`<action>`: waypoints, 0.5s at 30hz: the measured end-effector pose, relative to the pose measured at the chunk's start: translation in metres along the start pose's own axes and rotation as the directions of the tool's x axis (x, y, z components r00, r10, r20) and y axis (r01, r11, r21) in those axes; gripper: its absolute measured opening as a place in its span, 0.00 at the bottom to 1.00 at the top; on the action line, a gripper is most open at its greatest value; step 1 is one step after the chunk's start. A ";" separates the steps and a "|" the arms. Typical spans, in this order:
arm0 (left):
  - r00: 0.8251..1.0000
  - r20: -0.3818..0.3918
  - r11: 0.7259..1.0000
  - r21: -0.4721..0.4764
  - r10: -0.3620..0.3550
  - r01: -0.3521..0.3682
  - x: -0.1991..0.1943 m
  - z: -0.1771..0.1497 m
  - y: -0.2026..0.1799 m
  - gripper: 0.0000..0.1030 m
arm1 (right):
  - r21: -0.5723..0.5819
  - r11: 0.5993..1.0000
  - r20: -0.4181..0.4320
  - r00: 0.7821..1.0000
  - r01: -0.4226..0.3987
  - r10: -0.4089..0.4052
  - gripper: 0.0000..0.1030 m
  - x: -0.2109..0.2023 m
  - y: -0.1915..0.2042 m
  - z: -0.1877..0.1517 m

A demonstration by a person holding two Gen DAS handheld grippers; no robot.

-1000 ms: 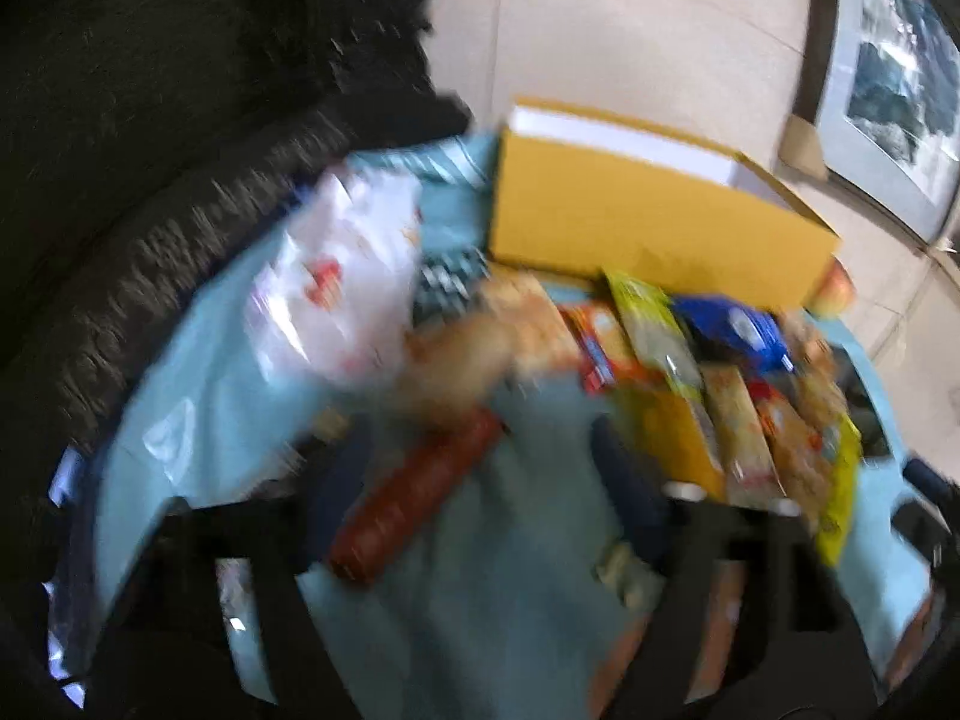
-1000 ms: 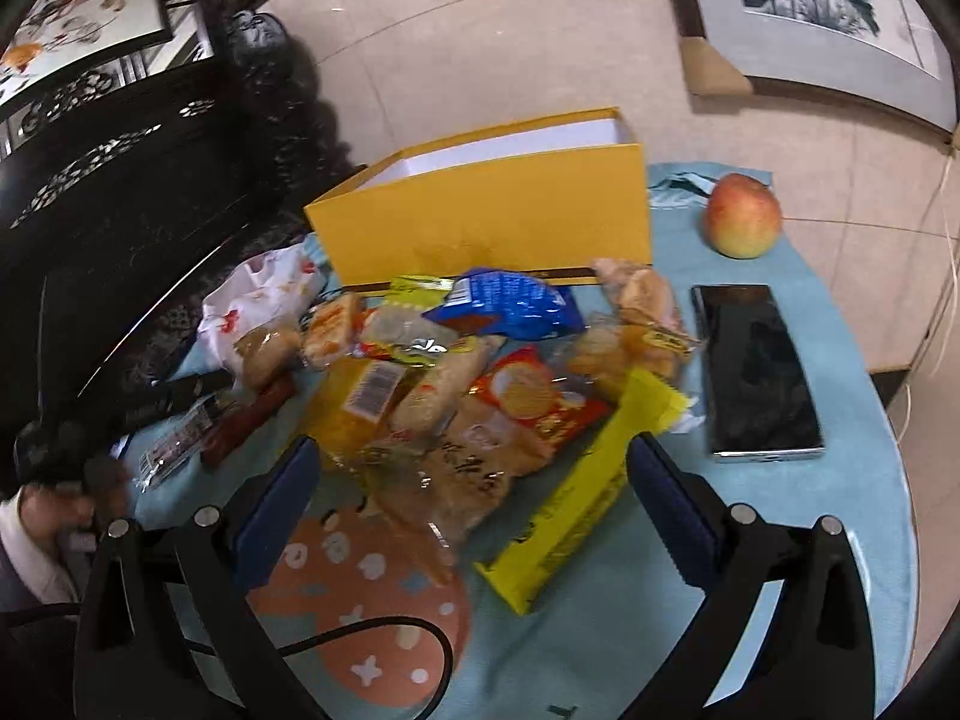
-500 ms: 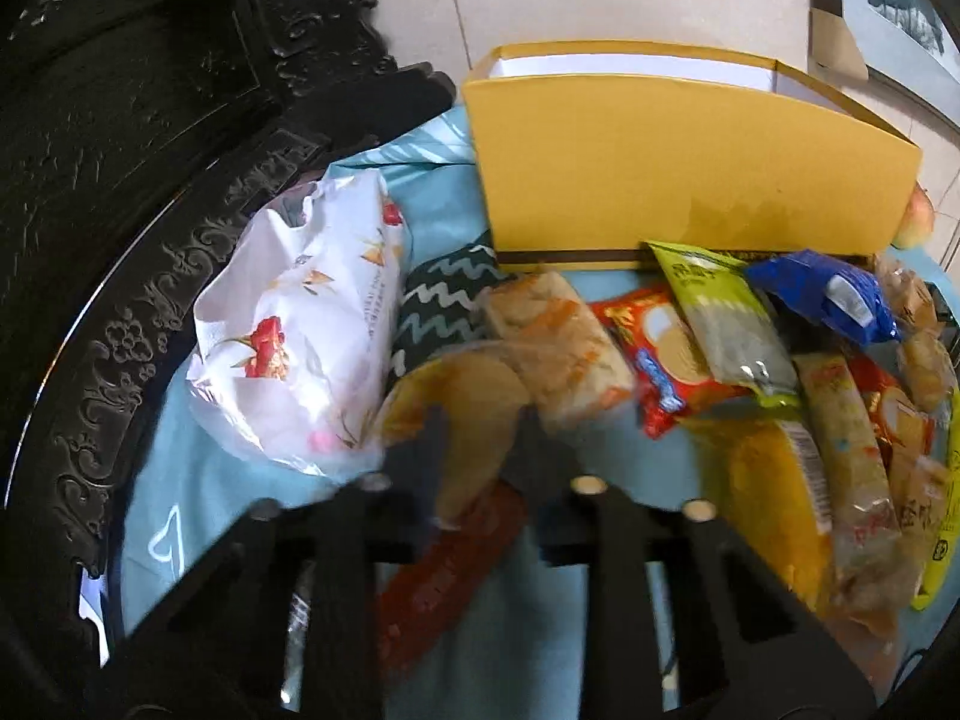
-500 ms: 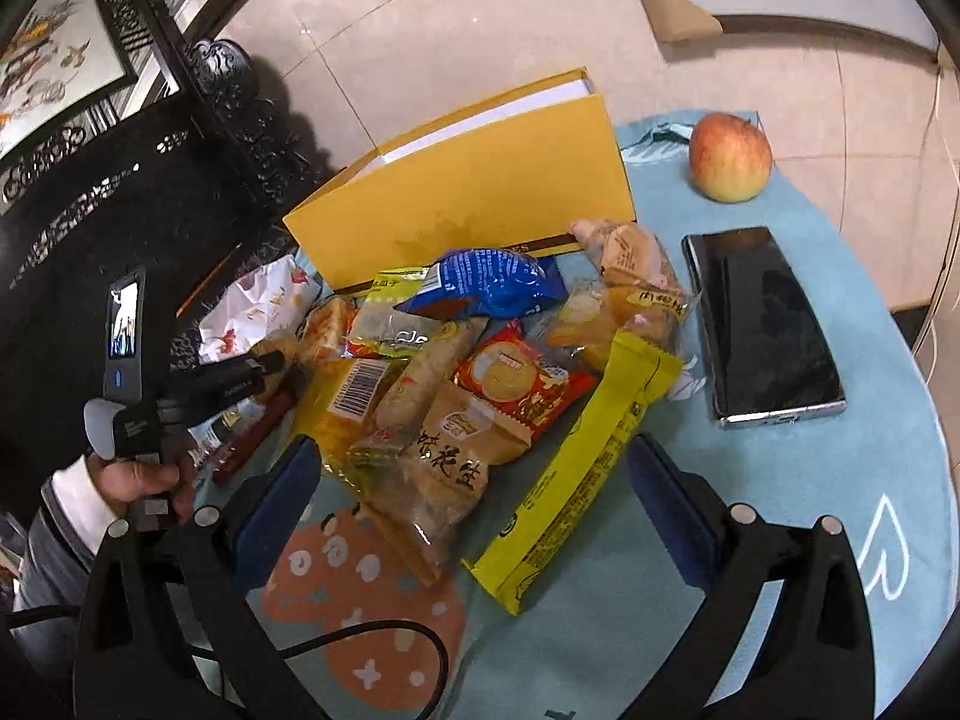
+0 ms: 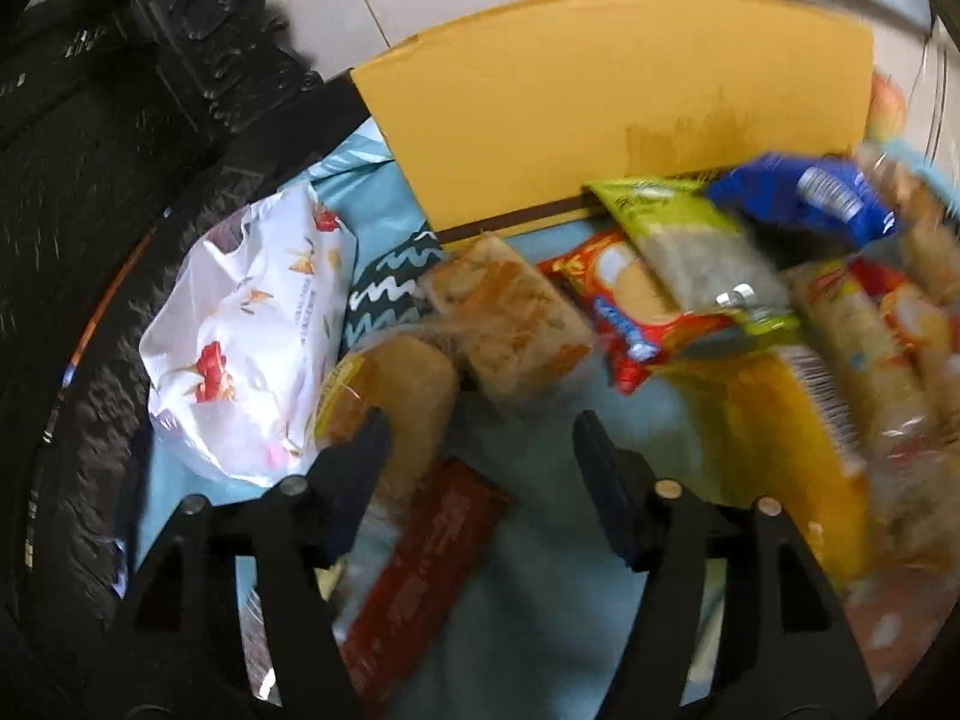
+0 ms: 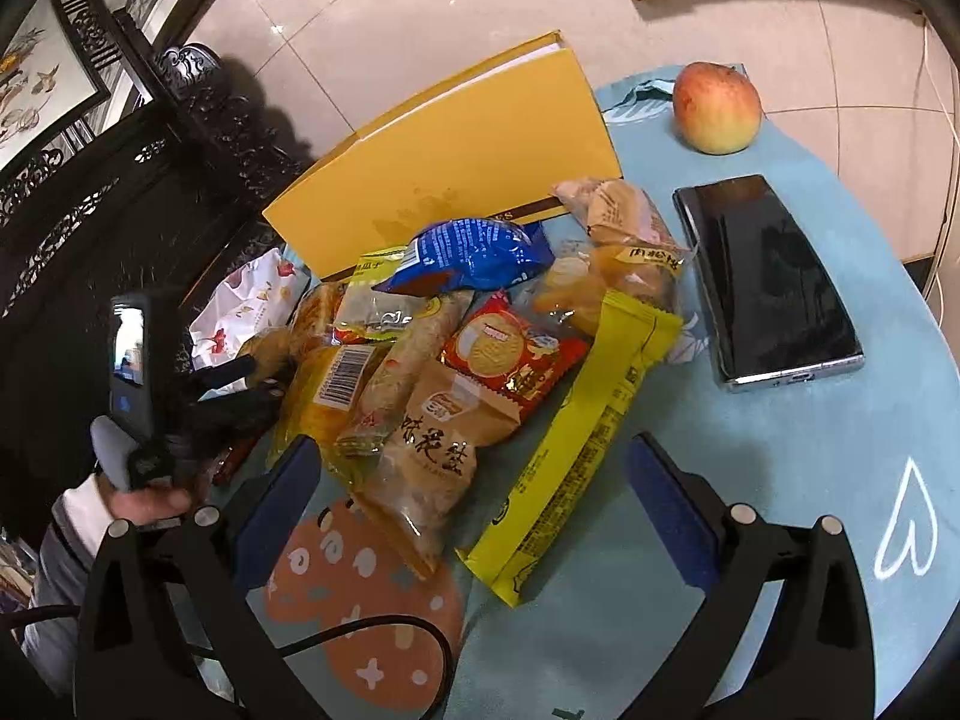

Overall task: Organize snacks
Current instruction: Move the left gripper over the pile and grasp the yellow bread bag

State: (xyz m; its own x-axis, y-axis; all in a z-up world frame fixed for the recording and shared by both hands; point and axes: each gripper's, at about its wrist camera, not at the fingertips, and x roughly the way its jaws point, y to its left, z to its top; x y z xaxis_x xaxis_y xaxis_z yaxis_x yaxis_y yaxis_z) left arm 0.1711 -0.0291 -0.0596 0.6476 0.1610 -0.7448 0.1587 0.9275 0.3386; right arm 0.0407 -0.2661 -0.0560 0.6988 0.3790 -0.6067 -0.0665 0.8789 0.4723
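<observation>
A pile of wrapped snacks lies on the light blue tablecloth [image 6: 840, 480] in front of an open yellow box [image 5: 600, 120] [image 6: 450, 168]. My left gripper [image 5: 480, 426] hangs low at the pile's left end. Its jaws are opening and the pads press on nothing. Its left finger [image 5: 366, 450] overlaps a round bread pack [image 5: 408, 384], and a red stick pack [image 5: 432, 558] lies below the gap. My right gripper [image 6: 474, 450] stands open above the pile's near side, over a peanut bag [image 6: 432, 450] and a long yellow pack [image 6: 576, 438]. The right wrist view also shows the left gripper [image 6: 264, 378].
A white flowered bag [image 5: 252, 348] lies left of the pile by dark carved furniture [image 5: 120, 120]. An apple [image 6: 717, 108] and a black phone [image 6: 768, 282] lie on the right. A person's hand [image 6: 144, 498] holds the left tool. A cable [image 6: 372, 630] crosses an orange mat.
The left gripper's jaws narrowed half a second ago and have spread again. It has sunk closer to the bread and the red stick pack. The right gripper has rolled and dipped slightly.
</observation>
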 end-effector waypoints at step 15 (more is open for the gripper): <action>0.963 -0.061 0.923 -0.307 -0.264 0.233 0.010 -0.005 0.054 0.00 | -0.027 1.000 0.019 1.000 -0.005 0.006 0.99 -0.005 0.006 0.001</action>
State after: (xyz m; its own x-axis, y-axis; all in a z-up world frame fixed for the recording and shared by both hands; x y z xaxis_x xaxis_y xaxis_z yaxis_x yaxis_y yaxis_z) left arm 0.1821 0.0245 -0.0516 0.5358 -0.0691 -0.8415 0.0688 0.9969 -0.0380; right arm 0.0373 -0.2628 -0.0494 0.7114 0.3786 -0.5920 -0.0896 0.8845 0.4579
